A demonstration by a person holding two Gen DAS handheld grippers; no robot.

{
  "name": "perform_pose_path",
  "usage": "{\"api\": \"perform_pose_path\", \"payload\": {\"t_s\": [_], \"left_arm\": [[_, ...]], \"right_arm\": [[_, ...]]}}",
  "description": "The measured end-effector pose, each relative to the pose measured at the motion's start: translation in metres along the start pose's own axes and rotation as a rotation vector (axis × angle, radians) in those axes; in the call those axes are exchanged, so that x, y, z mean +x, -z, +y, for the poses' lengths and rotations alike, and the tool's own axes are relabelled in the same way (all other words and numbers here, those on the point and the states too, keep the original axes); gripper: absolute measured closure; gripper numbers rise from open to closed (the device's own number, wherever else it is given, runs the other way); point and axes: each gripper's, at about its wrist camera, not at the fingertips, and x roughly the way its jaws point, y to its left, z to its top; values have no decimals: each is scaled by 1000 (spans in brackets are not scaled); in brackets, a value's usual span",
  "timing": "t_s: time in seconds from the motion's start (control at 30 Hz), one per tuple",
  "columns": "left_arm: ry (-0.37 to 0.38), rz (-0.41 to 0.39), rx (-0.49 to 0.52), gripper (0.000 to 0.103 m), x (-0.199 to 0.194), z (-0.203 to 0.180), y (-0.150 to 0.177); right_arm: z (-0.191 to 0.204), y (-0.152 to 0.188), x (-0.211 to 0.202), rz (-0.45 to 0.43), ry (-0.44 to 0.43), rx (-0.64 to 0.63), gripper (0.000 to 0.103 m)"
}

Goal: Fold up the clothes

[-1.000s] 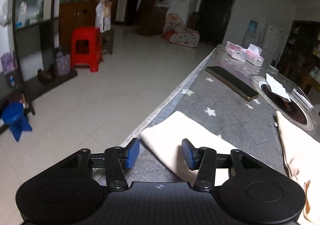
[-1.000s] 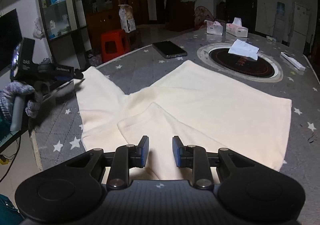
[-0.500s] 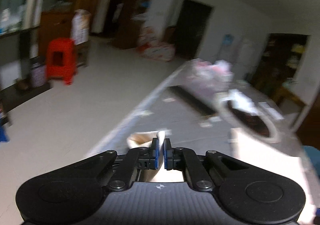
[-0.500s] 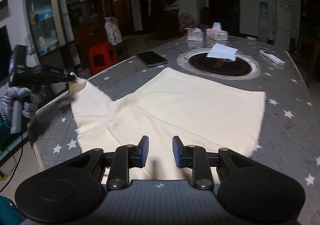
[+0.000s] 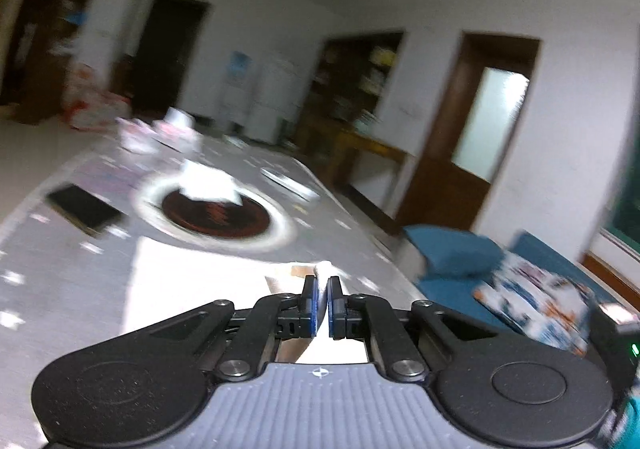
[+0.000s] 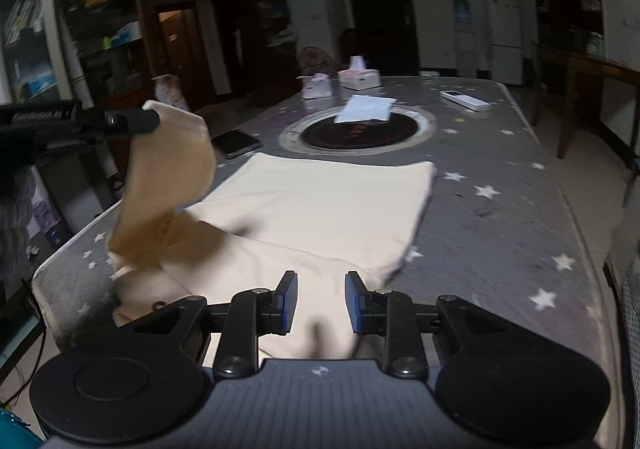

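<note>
**A:** ok so where's the cream garment [image 6: 320, 205] at right now? Can't make much out of the left wrist view, it's all smeared.

**B:** It's spread over the grey star-print surface [image 6: 520, 185], taking up the middle and lower left of the right wrist frame. One sleeve [image 6: 172, 177] is lifted off the surface and curls up toward the upper left of that frame, with its end pinched in the left claw [image 6: 144, 120].

**A:** and in the left view?

**B:** The left claw [image 5: 322, 303] has its pads pressed together on a thin bit of cream fabric that pokes out just past the tips, low centre of the frame. More of the garment shows as a bright patch below and to the left.

**A:** right claw [image 6: 320, 301] holding anything?

**B:** Nope. Fingers spread a little, hanging over the near edge of the garment at the bottom centre. Can't tell if they touch the cloth, but nothing's pinched.

**A:** other stuff on there?

**B:** Round dark hotplate [image 6: 356, 131] with a white paper [image 6: 366, 109] on it in the upper middle, a phone [image 6: 236, 142] left of it, two tissue boxes [image 6: 358, 77] further back, and a white remote [image 6: 464, 99] at upper right.
</note>
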Motion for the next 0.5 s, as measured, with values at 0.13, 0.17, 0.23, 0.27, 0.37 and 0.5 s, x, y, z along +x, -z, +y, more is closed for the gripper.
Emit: {"api": "perform_pose_path", "payload": {"t_s": [0.13,0.17,0.23,0.27,0.37,0.5], "left_arm": [[66,118,23,97,32,-21,29],[79,153,20,94,39,-23,35],[107,234,19,90,47,-26,48],[115,260,30,90,48,-26,54],[111,268,48,90,40,-18,55],[38,232,34,88,24,7,44]], "right_arm": [[-12,6,-4,2,21,31,78],[-14,7,-4,3,23,37,78],[-16,8,-5,4,26,45,78],[-17,8,-5,4,24,46,78],[-14,3,-1,2,14,40,78],[-6,-3,11,13,-25,26,78]]}}
